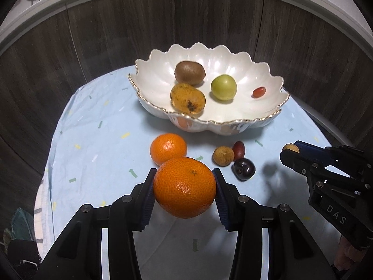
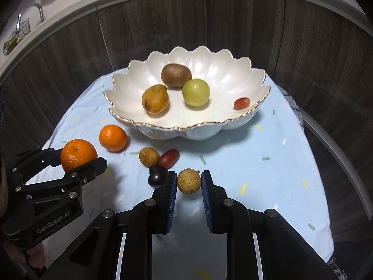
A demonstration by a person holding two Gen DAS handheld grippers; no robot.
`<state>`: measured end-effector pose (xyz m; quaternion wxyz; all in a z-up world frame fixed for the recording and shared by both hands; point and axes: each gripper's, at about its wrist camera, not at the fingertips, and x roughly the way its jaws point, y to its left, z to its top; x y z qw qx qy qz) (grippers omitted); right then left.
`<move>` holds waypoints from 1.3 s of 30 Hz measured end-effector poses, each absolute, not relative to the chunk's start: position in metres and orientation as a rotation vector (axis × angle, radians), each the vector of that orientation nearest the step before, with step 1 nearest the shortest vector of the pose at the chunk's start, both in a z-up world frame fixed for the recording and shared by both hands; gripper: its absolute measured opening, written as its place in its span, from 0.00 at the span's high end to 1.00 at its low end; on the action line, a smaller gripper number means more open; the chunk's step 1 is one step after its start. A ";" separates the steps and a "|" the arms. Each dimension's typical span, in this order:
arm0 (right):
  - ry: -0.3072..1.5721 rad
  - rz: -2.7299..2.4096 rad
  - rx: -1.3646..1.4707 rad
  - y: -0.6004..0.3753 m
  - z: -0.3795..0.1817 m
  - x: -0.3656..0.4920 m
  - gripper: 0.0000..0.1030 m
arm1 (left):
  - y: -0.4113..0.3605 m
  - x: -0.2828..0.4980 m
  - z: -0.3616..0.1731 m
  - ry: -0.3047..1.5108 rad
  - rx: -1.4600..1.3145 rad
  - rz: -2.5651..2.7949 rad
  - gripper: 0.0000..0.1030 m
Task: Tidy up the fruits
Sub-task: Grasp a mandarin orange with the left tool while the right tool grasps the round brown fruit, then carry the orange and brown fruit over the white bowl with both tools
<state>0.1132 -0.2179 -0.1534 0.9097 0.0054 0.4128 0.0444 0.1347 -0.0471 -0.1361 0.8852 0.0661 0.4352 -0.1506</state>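
My left gripper [image 1: 184, 186] is shut on a large orange [image 1: 184, 187] and holds it above the cloth; it also shows in the right wrist view [image 2: 78, 155]. My right gripper [image 2: 188, 182] is shut on a small tan longan [image 2: 188, 181], seen too in the left wrist view [image 1: 291, 148]. A white scalloped bowl [image 1: 268, 119] holds a kiwi [image 1: 190, 72], a spotted yellow fruit [image 1: 187, 98], a green fruit [image 1: 223, 87] and a red cherry tomato [image 1: 259, 92]. On the cloth lie a second orange [image 1: 168, 148], another longan [image 1: 223, 155], a red date [image 1: 239, 149] and a dark cherry [image 1: 243, 169].
A light blue patterned cloth [image 1: 93, 154] covers the small round table. Dark wood panels [image 1: 116, 35] stand behind it, with a white counter edge [image 2: 58, 21] above. The table's edges drop off left and right.
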 end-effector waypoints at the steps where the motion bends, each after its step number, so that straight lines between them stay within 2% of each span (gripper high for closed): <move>1: 0.848 0.091 0.012 -0.218 -0.152 0.114 0.78 | -0.047 0.134 -0.133 0.902 0.135 -0.311 0.56; 39: 0.700 0.041 0.059 -0.248 -0.082 0.128 0.78 | -0.070 0.165 -0.060 0.788 0.136 -0.324 0.56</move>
